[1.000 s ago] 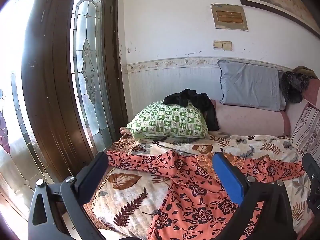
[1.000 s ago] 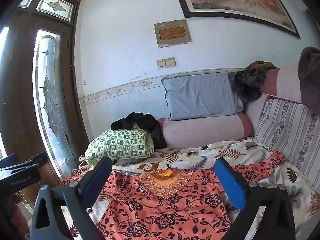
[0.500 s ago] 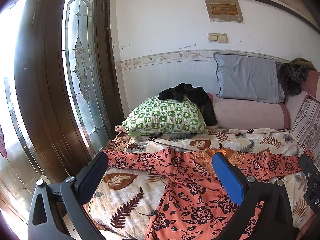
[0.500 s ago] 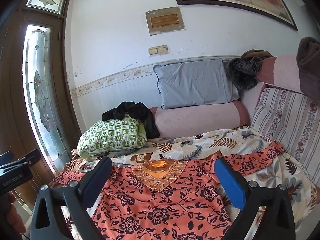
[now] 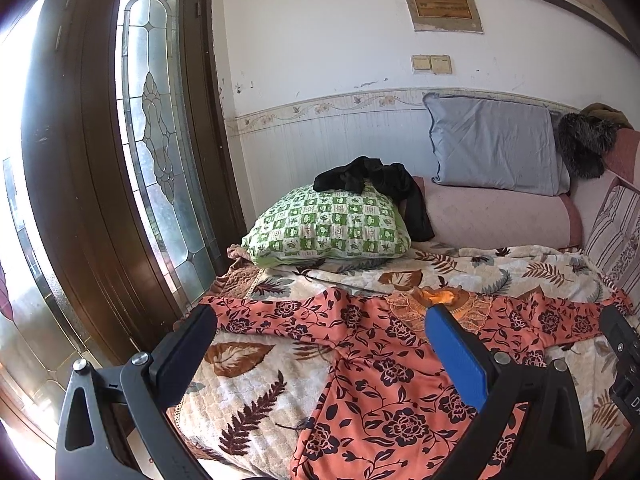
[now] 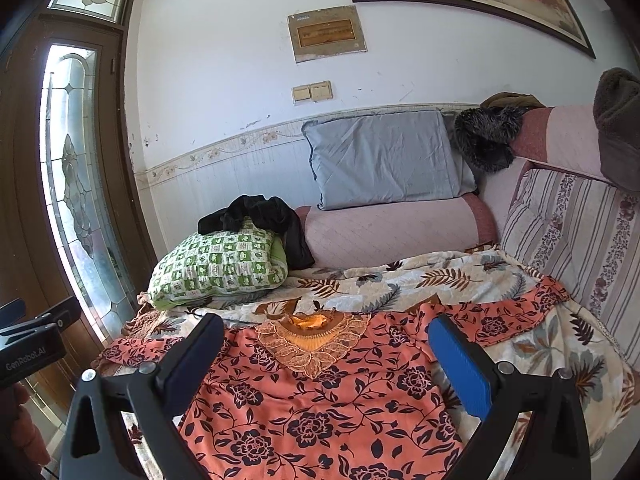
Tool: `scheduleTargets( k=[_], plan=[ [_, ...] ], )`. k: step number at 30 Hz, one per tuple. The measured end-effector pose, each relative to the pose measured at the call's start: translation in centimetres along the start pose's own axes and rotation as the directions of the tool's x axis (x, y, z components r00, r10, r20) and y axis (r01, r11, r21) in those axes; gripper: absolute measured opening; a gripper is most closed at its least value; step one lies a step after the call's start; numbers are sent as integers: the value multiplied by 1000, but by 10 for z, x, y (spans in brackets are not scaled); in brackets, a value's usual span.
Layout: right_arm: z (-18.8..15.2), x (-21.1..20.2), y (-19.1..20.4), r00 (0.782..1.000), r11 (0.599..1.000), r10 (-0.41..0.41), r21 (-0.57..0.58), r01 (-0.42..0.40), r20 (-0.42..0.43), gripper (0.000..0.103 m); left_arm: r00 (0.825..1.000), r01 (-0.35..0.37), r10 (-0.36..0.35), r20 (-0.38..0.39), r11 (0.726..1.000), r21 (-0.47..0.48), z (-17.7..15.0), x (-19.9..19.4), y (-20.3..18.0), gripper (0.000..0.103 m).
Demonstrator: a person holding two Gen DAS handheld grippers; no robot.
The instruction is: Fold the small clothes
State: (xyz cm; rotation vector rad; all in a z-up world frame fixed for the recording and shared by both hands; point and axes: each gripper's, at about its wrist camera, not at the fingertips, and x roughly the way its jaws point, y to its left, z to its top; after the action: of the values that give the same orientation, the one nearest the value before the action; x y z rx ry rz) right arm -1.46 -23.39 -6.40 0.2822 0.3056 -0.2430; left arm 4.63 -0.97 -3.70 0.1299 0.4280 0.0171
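Note:
A coral top with dark flowers (image 5: pixel 380 380) lies spread flat on the leaf-print bedspread (image 5: pixel 248 392), both sleeves out to the sides, its lace collar (image 6: pixel 312 340) toward the wall. My left gripper (image 5: pixel 320 332) is open and empty, held above the top's left sleeve (image 5: pixel 276 316). My right gripper (image 6: pixel 326 340) is open and empty, held above the chest of the top (image 6: pixel 320 412), with the collar between its fingers in view. The right sleeve (image 6: pixel 500 316) reaches toward the striped cushion.
A green checked pillow (image 5: pixel 332 228) with a black garment (image 5: pixel 376 180) on it lies behind the top. A grey pillow (image 6: pixel 384 160), pink bolster (image 6: pixel 392 232) and striped cushion (image 6: pixel 568 232) line the back and right. A wooden door (image 5: pixel 120 160) stands left of the bed.
Both views have tilted slightly downward and the garment sits a little lower and farther in frame. The top lies unchanged. Both grippers stay open.

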Motion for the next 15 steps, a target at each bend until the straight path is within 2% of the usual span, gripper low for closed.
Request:
scheduleTargets(
  k=[15],
  plan=[
    [-7,11,-1,1000,1000,5,6,-5,-30,103,1000,0,0,-18,1000,2,-6,10,-3,103]
  ],
)
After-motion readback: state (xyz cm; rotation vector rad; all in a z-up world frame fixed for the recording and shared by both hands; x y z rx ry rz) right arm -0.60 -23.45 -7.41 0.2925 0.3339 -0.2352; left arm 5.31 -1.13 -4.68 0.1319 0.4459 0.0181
